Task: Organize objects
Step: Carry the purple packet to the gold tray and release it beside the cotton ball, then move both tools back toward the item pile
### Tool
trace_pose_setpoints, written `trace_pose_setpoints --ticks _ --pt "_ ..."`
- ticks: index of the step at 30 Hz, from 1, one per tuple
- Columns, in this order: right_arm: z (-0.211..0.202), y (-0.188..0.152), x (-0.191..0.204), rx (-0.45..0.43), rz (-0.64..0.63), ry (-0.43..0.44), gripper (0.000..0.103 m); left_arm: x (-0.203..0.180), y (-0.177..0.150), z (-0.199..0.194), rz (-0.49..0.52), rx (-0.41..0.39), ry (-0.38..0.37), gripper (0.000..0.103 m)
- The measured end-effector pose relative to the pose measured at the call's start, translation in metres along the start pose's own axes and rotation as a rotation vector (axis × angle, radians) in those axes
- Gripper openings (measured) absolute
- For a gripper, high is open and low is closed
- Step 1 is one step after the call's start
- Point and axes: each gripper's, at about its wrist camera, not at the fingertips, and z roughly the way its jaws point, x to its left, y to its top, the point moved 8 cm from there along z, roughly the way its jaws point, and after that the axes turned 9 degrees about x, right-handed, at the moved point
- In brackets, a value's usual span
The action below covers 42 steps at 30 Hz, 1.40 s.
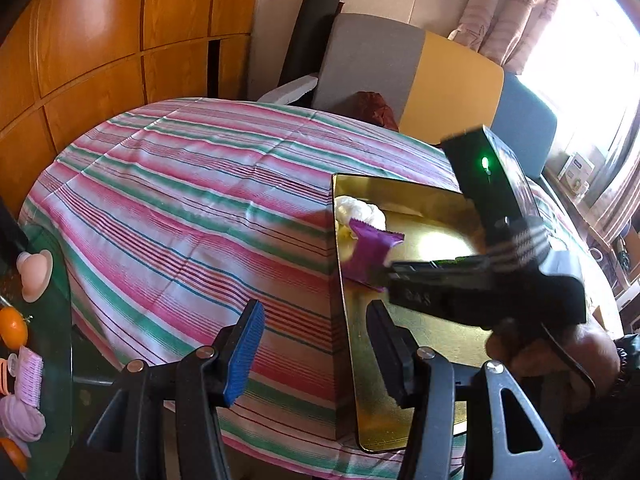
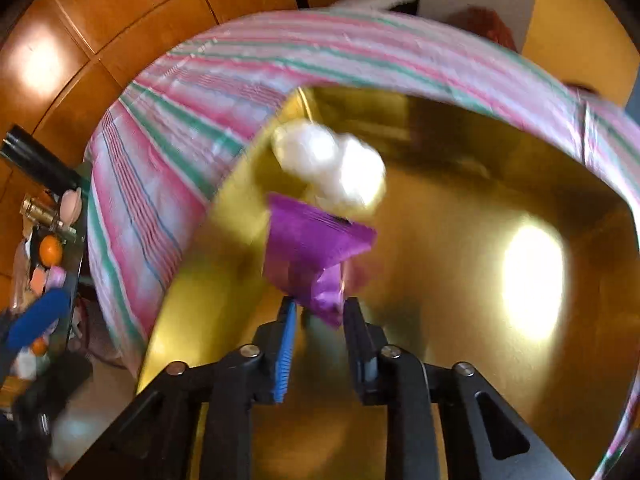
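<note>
A shiny gold tray (image 1: pixel 424 336) lies on the striped tablecloth; it also fills the right wrist view (image 2: pixel 460 280). A white crumpled wad (image 1: pixel 360 210) sits in its far left corner, also seen in the right wrist view (image 2: pixel 332 168). My right gripper (image 2: pixel 320 312) is shut on a purple snack packet (image 2: pixel 312 252) and holds it over the tray, close to the wad; the packet (image 1: pixel 370 254) and right gripper (image 1: pixel 390 272) show in the left wrist view. My left gripper (image 1: pixel 316 344) is open and empty at the tray's left rim.
The striped cloth (image 1: pixel 180 200) covers a round table. At the far left a glass side table (image 1: pixel 52 320) carries oranges (image 1: pixel 12 326), a pink hair roller (image 1: pixel 30 374), a lilac cloth (image 1: pixel 22 416) and a peach-coloured piece (image 1: pixel 34 272). Chairs stand behind the table (image 1: pixel 376 68).
</note>
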Motion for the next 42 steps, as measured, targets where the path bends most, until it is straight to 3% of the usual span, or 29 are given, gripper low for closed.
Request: trace_pose_setpoints --ticks 6,10,16,24,34,42 --pt "-0.016 0.015 0.013 -0.094 -0.048 0.047 0.025 0.004 0.000 0.000 -0.013 0.001 0.007 0.053" --pt "-0.027 0.005 0.010 -0.108 -0.059 0.036 0.045 0.001 0.002 -0.005 0.000 -0.014 0.009 0.053" --pt "-0.047 -0.016 0.006 -0.156 -0.079 -0.047 0.063 -0.009 0.004 -0.015 0.027 -0.046 0.011 0.054" --pt "-0.087 -0.042 -0.014 -0.239 -0.070 -0.114 0.075 -0.027 0.001 -0.021 0.078 -0.060 0.002 0.056" --pt "-0.140 -0.087 -0.093 -0.294 0.040 -0.190 0.089 -0.060 -0.010 -0.021 0.169 -0.053 -0.028 0.058" --pt "-0.183 -0.134 -0.204 -0.314 0.236 -0.310 0.103 -0.088 -0.018 -0.020 0.227 -0.036 -0.040 0.060"
